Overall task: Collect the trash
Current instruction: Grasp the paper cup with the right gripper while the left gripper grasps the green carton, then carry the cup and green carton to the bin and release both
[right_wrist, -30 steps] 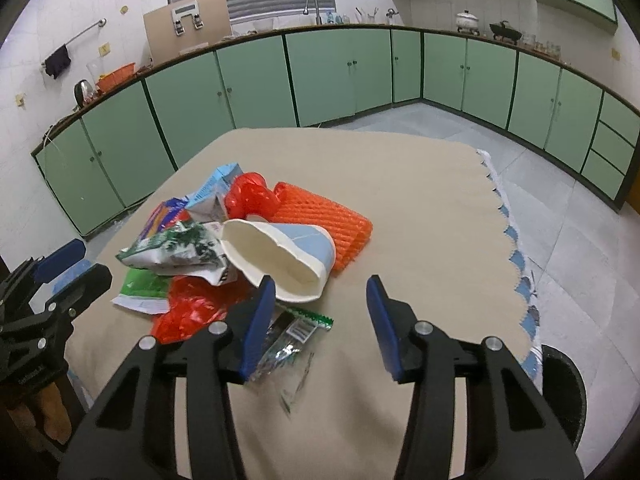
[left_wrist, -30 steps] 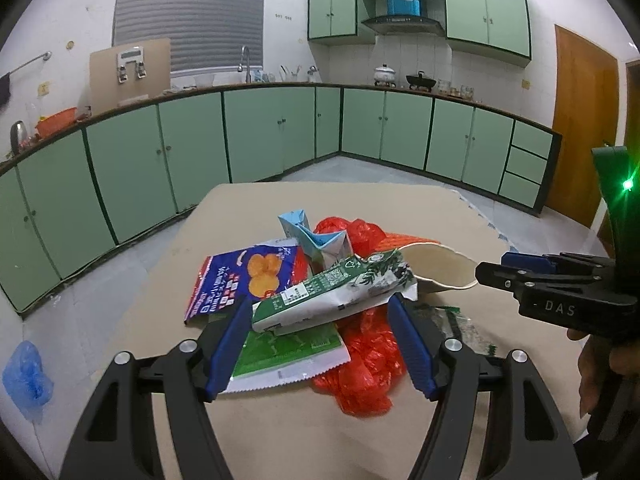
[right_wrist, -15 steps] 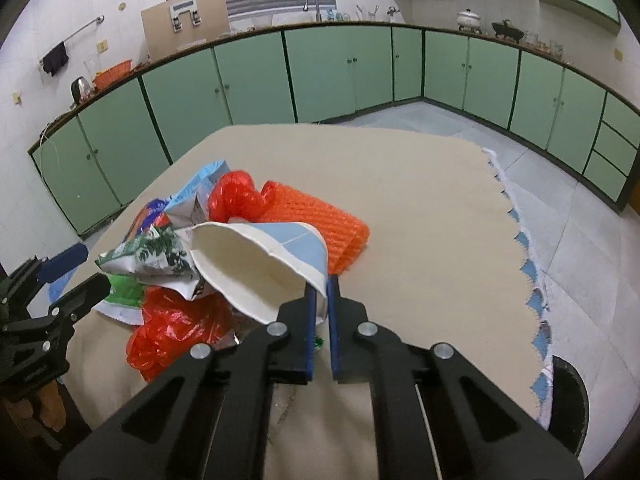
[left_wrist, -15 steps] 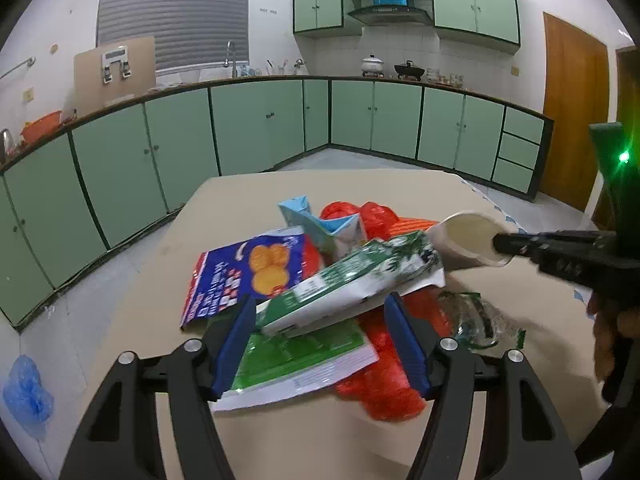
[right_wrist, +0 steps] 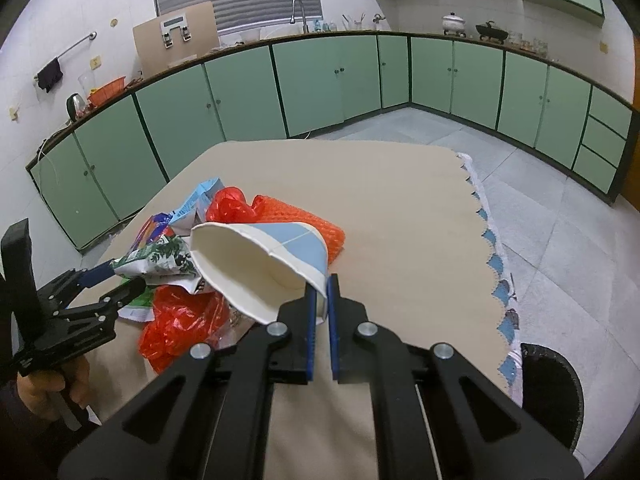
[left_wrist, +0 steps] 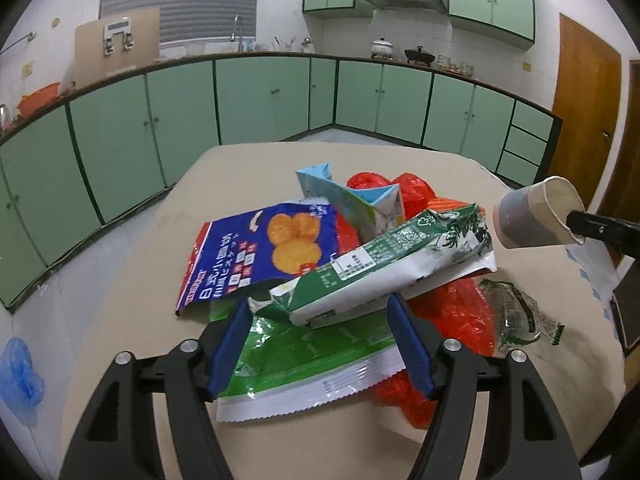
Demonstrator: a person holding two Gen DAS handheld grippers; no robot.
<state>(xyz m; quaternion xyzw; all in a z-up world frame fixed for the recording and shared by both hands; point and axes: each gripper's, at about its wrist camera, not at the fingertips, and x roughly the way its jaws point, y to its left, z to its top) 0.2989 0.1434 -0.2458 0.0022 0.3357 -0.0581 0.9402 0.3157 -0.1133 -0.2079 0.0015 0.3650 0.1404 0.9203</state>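
Left hand-held gripper [left_wrist: 320, 324], jaws released, straddles one green-and-white carton [left_wrist: 384, 264] atop the bench [left_wrist: 400, 156] pile: two snack bags, one red plastic bag. Right hand-held gripper [right_wrist: 321, 294] clenches one paper cup [right_wrist: 256, 264] rim, lifted.

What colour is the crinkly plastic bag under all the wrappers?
The crinkly plastic bag is bright red-orange; the left wrist view shows it best.
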